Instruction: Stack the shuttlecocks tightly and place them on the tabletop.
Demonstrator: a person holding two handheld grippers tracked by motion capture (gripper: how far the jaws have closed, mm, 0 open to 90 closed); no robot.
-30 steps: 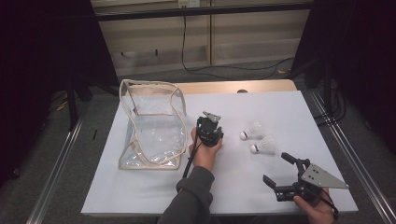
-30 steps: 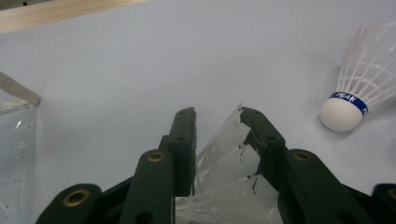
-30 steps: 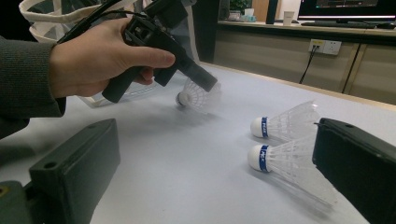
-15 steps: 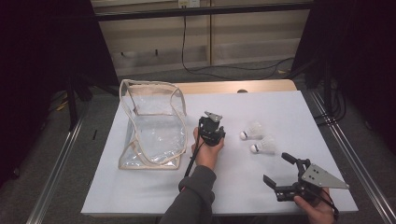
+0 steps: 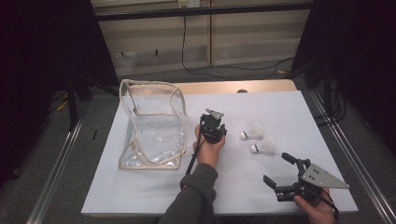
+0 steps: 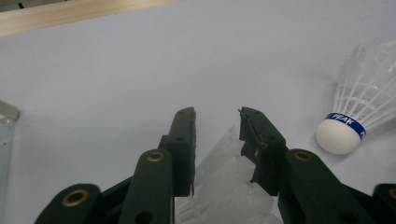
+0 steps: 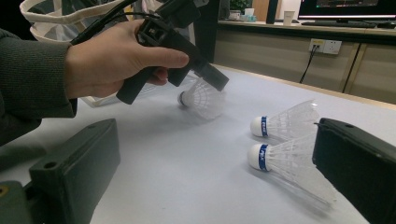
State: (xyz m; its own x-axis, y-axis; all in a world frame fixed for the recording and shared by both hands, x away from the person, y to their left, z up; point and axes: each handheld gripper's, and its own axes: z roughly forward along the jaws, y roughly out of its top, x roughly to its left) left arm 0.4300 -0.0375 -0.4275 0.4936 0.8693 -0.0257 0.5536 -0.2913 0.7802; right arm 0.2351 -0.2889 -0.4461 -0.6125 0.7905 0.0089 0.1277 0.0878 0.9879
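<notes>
Left tool (image 7: pixel 212 77) grips a shuttlecock (image 7: pixel 201 99) by its skirt, just above the bench (image 5: pixel 280 107); its cork is hidden in the left gripper view. Right tool (image 5: pixel 282 173) gapes empty near two more shuttlecocks (image 5: pixel 262 145).

**Lighting / image quality**

High view: white table (image 5: pixel 280 112) evenly lit from above, surroundings near black, frame soft and low-res. Left gripper view: flat light, near jaws slightly soft, shuttlecock (image 6: pixel 357 109) sharp. Right gripper view: soft shadows under the shuttlecocks, foreground jaws blurred, bright monitor glare top right.
</notes>
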